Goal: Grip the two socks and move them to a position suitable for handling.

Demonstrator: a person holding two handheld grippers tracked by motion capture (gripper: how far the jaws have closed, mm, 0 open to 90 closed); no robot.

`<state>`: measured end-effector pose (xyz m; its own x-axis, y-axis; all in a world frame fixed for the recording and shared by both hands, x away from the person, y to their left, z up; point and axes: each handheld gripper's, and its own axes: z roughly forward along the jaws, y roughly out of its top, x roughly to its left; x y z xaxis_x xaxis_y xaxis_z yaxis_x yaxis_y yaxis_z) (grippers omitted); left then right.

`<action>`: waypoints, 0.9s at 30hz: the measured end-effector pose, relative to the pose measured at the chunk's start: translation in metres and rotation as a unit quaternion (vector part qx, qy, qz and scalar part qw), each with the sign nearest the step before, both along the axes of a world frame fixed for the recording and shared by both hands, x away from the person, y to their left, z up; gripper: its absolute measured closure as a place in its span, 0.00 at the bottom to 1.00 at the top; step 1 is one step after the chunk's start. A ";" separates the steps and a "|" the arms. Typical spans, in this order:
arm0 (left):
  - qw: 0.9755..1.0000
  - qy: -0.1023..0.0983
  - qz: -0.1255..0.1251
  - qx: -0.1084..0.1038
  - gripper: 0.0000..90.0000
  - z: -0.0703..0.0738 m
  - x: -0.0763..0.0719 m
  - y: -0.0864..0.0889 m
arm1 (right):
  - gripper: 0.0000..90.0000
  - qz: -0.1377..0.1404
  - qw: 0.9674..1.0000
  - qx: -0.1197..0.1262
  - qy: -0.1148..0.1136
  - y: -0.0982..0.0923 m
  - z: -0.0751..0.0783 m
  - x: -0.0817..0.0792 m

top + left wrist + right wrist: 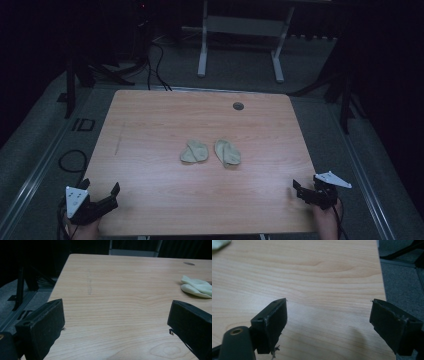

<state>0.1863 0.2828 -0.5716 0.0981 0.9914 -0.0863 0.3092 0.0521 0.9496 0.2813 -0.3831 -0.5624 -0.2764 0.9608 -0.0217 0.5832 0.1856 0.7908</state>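
**High view: two socks wait mid-table, both grippers idle at the near corners**

High view showed a wooden table [150,115] in a dark room. Two pale socks lay side by side near its middle, each loosely folded or bunched: the left sock [194,151] and the right sock [227,152], close together but not touching. Nothing else sat on the table except a small round grommet [238,106] near the far edge.

The left gripper [100,192] rested at the near left corner, its jaws spread wide with nothing between them. The right gripper [303,187] sat at the near right corner, jaws likewise released and empty. Both were well apart from the socks.

The left gripper view looked across bare wood, with one sock [196,287] toward the far right. The right gripper view showed bare wood between its jaws and a pale scrap of sock [219,243] at the top left corner.

Judging by this, the work had not started: neither sock was touched, and reaching, grasping and whatever pairing or folding was meant all remained.
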 end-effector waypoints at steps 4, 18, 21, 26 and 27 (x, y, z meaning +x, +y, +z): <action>1.000 -0.011 -0.007 -0.015 0.01 0.001 0.000 -0.005 | 0.16 0.012 1.000 -0.006 0.023 0.007 0.004 0.004; 0.997 0.039 -0.069 -0.013 0.03 0.007 0.002 -0.030 | 0.15 0.103 0.990 -0.008 0.092 0.048 0.008 0.016; 0.996 0.042 -0.078 -0.004 0.03 0.007 0.003 -0.032 | 0.15 0.120 0.988 -0.011 0.100 0.058 0.011 0.018; 0.996 0.046 -0.080 -0.011 0.03 0.006 0.003 -0.032 | 0.15 0.151 0.982 -0.002 0.110 0.078 0.017 0.028; 0.996 0.046 -0.079 -0.013 0.03 0.006 0.004 -0.032 | 0.15 0.158 0.981 -0.005 0.109 0.083 0.018 0.030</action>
<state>0.1899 0.2509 -0.5655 0.2430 0.9615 -0.1286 0.4015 0.0210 0.9156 0.3114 -0.3004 -0.5444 -0.5595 0.8266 0.0612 0.6498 0.3917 0.6514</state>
